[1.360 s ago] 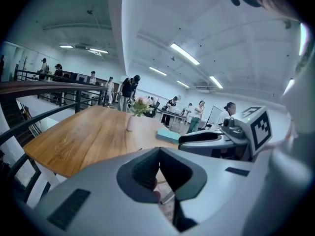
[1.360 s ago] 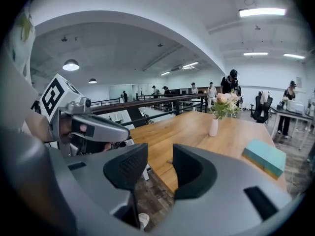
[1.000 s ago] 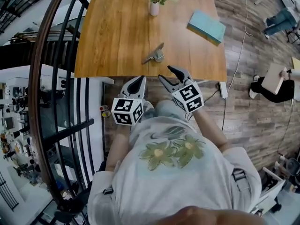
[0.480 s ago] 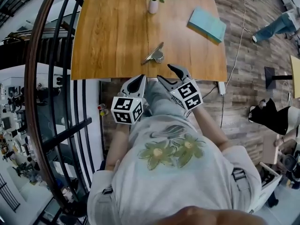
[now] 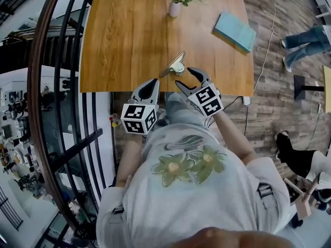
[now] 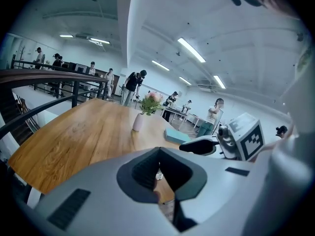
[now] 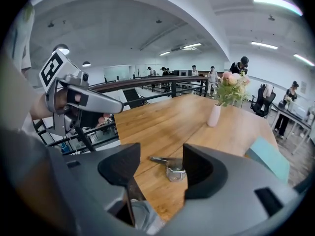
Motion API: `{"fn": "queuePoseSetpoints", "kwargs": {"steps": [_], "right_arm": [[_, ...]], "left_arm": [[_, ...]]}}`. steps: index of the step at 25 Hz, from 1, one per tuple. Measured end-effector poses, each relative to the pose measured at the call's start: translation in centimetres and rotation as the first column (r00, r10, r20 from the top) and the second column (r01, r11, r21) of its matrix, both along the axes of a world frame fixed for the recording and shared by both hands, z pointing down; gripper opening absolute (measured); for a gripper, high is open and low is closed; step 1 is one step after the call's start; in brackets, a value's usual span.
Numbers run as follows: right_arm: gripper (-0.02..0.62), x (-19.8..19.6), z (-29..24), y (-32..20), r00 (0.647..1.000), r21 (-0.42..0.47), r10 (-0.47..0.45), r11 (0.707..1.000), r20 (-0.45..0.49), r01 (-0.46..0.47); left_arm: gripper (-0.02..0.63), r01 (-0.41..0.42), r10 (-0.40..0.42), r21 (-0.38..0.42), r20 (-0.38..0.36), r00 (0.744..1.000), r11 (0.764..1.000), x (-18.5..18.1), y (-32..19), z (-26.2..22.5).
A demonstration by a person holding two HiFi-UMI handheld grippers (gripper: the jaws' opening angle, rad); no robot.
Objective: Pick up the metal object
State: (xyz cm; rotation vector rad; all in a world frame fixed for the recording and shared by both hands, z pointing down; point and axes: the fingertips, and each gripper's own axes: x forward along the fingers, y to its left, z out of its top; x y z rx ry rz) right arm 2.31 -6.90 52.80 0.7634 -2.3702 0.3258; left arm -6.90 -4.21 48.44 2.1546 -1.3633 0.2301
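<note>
Wood tabletop (image 5: 129, 35), warm brown. Metal object (image 5: 176, 66) lies on it close to the near edge, approx mid-width: round cup end w/ a flat handle sticking out to one side. Right gripper (image 5: 185, 77) sits at that edge, tips just beside the object. Its jaws stand wide apart and have just been opening. In the right gripper view the object shows in the gap betw. the pads, nearer the right-hand pad, but it rests on the wood beyond them and no pad presses on it. Left gripper (image 5: 149, 87) hangs off the tabletop, just short of the edge, left of the object and apart from it. Its jaws are together at the tips, nothing betw. them. Farther back: white vase (image 5: 175, 8) w/ pink flowers, upright, and a teal book (image 5: 235, 31) lying flat toward the right side. Dark railing (image 5: 51, 87) curves past on the left.
</note>
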Motion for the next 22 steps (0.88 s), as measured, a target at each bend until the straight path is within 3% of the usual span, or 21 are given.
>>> {"fn": "queuePoseSetpoints", "kwargs": {"steps": [7, 22], "right_arm": [[0.269, -0.4, 1.6, -2.5, 0.999, -0.087, -0.001, 0.996, -0.049, -0.004], [0.282, -1.4, 8.5, -2.6, 0.991, -0.203, -0.013, 0.979, -0.130, -0.014]], "left_arm": [[0.014, -0.017, 0.017, -0.048, -0.004, 1.000, 0.999, -0.3, -2.9, 0.7], [0.014, -0.045, 0.046, -0.125, 0.004, 0.999, 0.991, -0.8, -3.7, 4.6]]}}
